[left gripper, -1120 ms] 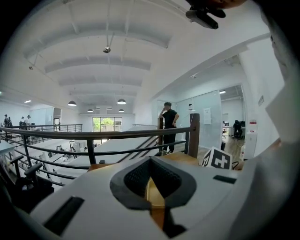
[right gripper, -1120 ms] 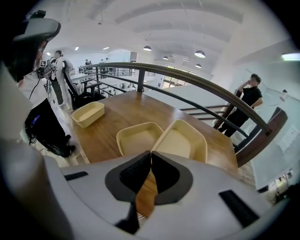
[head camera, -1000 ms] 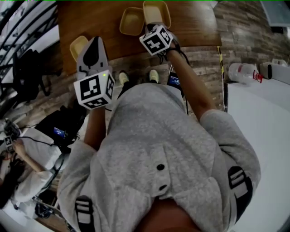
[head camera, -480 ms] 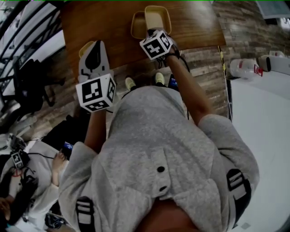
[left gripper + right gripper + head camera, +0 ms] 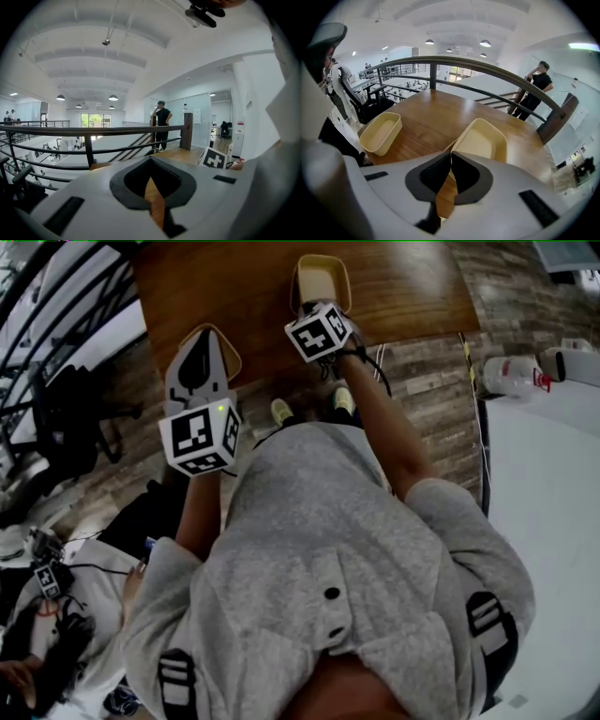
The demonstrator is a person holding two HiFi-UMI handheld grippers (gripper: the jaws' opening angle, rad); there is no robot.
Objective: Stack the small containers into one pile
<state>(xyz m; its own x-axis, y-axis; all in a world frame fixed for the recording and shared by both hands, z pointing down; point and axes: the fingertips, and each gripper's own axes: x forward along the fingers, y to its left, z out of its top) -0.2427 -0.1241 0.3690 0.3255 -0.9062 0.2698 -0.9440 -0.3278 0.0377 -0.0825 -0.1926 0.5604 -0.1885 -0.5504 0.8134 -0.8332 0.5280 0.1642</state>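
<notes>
My right hand-held gripper is pinched shut on the near rim of the front container, dead ahead. The lone container lies well left on the desk, right under my left hand-held gripper. That one's closed, empty and nearer, I reckon.

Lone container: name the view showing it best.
Right gripper view: the lone container lies whole and open on the table. The head view shows only its rim behind the left tongs; the left gripper view misses it.

Both on the table — left container near its edge; right container well apart.
</notes>
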